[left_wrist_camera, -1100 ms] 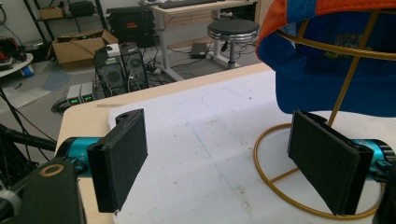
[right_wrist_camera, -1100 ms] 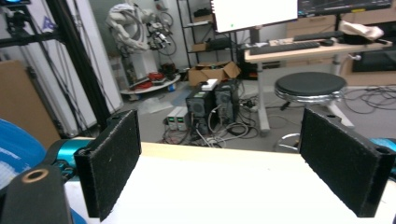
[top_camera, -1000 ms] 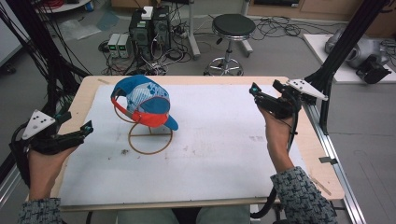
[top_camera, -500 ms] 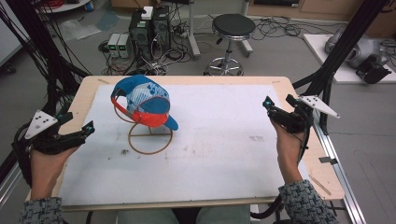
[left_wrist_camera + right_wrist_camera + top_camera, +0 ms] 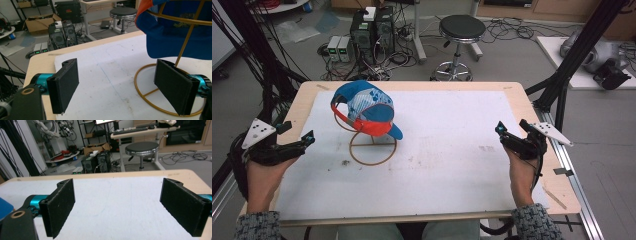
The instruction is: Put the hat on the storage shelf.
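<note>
High view: cap sits on gold stand, left half of surface | right claw has withdrawn to right edge, wide, empty | left claw wide, empty | I judge placement done.

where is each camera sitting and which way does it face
High view: above the person's side of the table, looking forward and down at the cap on its gold wire stand; both hands and forearms, left gripper, right gripper.
Left gripper view: on the left gripper, low at the table's left edge, facing the stand and cap between its open fingers.
Right gripper view: on the right gripper, facing across the white mat; open fingers.
All share the mat and the black stool.
</note>
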`<state>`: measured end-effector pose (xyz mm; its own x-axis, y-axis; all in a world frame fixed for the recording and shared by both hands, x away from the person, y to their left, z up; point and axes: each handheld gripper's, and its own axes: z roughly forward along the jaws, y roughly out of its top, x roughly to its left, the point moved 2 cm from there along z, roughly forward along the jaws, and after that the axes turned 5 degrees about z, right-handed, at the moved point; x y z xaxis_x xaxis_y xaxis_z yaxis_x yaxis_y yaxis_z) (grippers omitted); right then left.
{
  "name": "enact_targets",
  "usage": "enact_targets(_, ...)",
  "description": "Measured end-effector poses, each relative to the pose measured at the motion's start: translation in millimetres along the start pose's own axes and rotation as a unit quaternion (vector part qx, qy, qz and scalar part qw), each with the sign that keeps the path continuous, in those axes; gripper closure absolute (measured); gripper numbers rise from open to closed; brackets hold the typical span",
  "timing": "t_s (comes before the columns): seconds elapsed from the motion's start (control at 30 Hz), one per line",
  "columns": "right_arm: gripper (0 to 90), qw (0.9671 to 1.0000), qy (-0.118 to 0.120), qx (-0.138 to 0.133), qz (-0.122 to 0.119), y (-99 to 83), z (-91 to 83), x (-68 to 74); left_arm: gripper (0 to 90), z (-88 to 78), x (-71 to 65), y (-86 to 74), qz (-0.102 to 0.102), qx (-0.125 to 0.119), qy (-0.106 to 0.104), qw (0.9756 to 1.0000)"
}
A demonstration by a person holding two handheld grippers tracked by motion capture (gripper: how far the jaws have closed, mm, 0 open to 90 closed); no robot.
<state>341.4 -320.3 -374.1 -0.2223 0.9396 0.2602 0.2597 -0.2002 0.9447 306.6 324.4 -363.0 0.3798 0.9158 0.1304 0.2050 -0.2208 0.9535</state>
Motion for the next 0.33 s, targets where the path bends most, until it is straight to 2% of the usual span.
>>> enact_targets(0.13, 11.8, 1.0, -0.004, 0.005, 0.002, -12.1, -0.7, -4.3, 20.1, 0.6, -0.3, -0.8, -0.001, 0.0, 0.0, 1.0)
enact_targets(0.27, 11.8, 0.9999, 0.001, 0.008, 0.011, -14.4, -1.9, -7.7, 20.1, 1.9, -1.7, -1.4, 0.001, 0.002, -0.002, 1.0)
enact_targets(0.33, 11.8, 1.0, 0.001, 0.006, 0.006, -15.0, -4.0, -9.1, 20.1, 3.1, -3.0, -1.6, 0.001, 0.002, -0.003, 1.0)
